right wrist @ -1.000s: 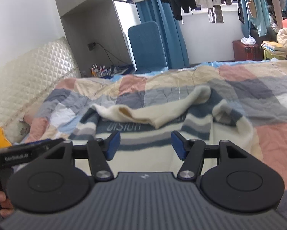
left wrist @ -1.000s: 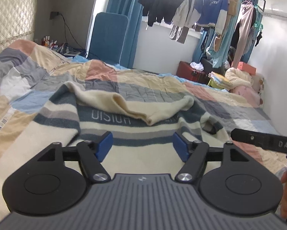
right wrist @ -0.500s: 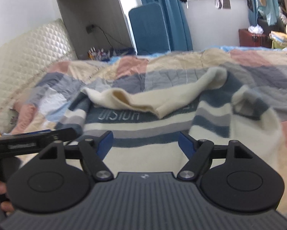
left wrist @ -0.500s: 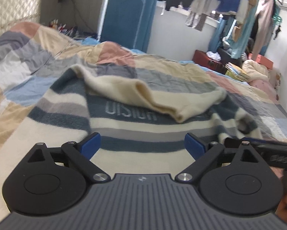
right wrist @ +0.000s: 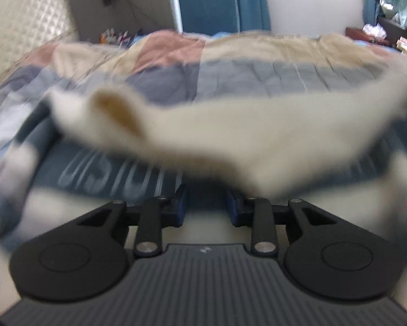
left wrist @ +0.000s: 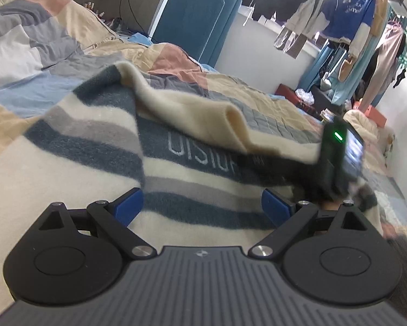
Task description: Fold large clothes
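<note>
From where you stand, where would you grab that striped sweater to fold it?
Probably the cream sleeve lying across the sweater, near its open cuff. Come from the near side: the sleeve's edge stands raised off the sweater's front, giving something to pinch.

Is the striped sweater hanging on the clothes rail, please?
No, the striped sweater lies spread on the quilt covering the bed.

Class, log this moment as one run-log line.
left gripper: jaws open over striped sweater | right gripper: jaws closing, nothing visibly gripped | sweater on quilt
</note>
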`<state>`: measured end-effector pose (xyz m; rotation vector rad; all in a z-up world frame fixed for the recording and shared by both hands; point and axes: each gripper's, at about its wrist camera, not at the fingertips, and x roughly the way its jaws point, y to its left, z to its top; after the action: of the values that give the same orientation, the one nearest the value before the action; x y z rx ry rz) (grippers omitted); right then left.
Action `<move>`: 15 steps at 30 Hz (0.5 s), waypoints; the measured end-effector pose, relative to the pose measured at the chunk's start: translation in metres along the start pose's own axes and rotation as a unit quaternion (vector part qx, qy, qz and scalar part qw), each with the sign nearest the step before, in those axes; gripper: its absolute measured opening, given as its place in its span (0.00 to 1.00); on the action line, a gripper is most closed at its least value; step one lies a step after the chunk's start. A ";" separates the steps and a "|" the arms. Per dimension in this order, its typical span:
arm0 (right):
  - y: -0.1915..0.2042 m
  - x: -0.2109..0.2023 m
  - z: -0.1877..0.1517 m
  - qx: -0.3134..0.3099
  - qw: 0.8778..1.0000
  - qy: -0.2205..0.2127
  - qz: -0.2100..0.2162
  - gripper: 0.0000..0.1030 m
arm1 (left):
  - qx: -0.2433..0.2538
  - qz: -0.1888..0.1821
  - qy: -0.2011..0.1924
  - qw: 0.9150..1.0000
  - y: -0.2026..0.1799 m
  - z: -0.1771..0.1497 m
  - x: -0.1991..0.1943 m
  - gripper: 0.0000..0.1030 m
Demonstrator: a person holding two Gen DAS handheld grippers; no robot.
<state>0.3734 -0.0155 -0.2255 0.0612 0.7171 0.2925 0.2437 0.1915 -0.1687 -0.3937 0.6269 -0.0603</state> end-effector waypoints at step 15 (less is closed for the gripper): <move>-0.022 0.096 0.074 0.018 0.997 -0.064 -0.023 0.32 | 0.007 -0.040 -0.029 0.999 0.019 -0.003 0.046 0.93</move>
<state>0.4957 -0.0055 -0.2345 0.0967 0.5949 0.2296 0.2785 0.2002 -0.2040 -0.4055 0.5527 -0.1285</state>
